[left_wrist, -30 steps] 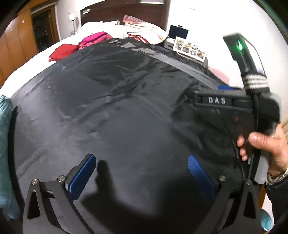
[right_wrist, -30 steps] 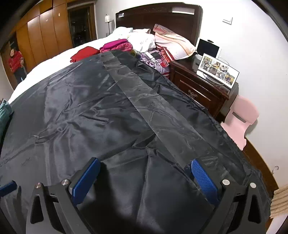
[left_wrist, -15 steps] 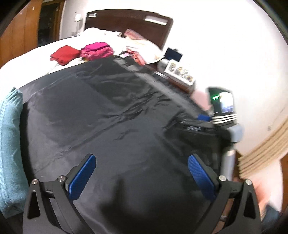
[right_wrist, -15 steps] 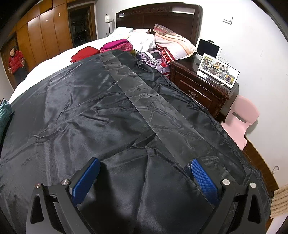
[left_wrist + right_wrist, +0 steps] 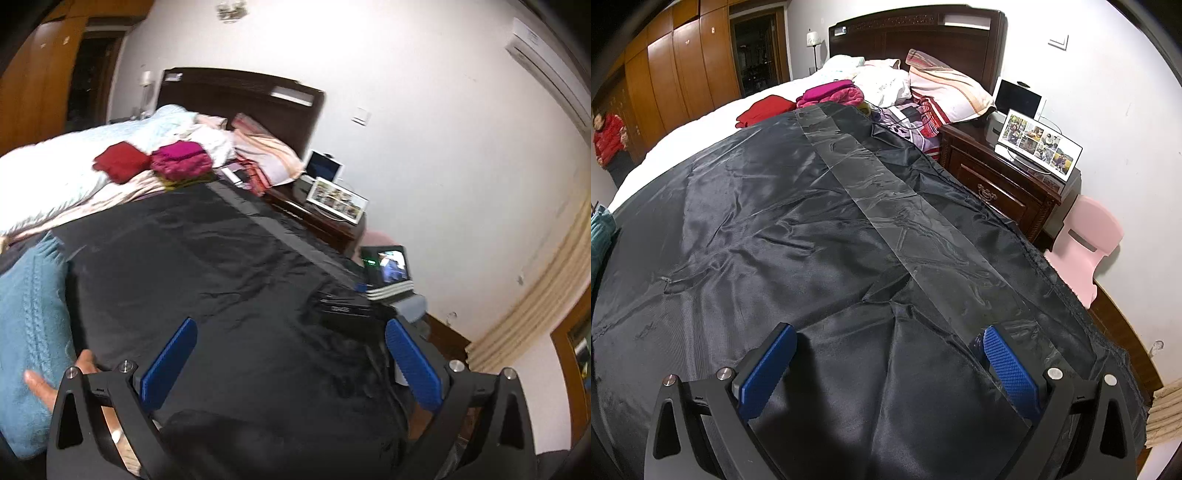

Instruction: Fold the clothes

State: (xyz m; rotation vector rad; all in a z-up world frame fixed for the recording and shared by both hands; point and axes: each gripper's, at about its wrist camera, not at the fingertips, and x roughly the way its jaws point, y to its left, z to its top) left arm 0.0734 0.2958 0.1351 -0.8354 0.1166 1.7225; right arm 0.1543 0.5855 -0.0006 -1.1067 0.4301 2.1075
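A large shiny black cloth (image 5: 798, 236) with a grey band (image 5: 886, 192) lies spread over the bed, also seen as black cloth (image 5: 221, 280) in the left wrist view. My right gripper (image 5: 890, 363) hovers low over its near part, open, with nothing between the blue pads. My left gripper (image 5: 291, 360) is open too, held higher and tilted up toward the room. The right gripper's body (image 5: 351, 310) and its lit screen (image 5: 388, 264) show at the cloth's right edge. A teal knit garment (image 5: 33, 317) lies at the left, with a hand (image 5: 48, 384) on it.
Folded red (image 5: 764, 109) and magenta (image 5: 831, 92) clothes sit near the pillows (image 5: 945, 88) and dark headboard (image 5: 916, 33). A wooden nightstand (image 5: 1001, 184) with a photo frame (image 5: 1038, 142) stands right of the bed, and a pink chair (image 5: 1086, 240) beside it. A person in red (image 5: 607, 136) stands by the wardrobe.
The left gripper has lifted and tilted upward, so more wall and headboard show and a hand appears on the teal garment. The right gripper has stayed put.
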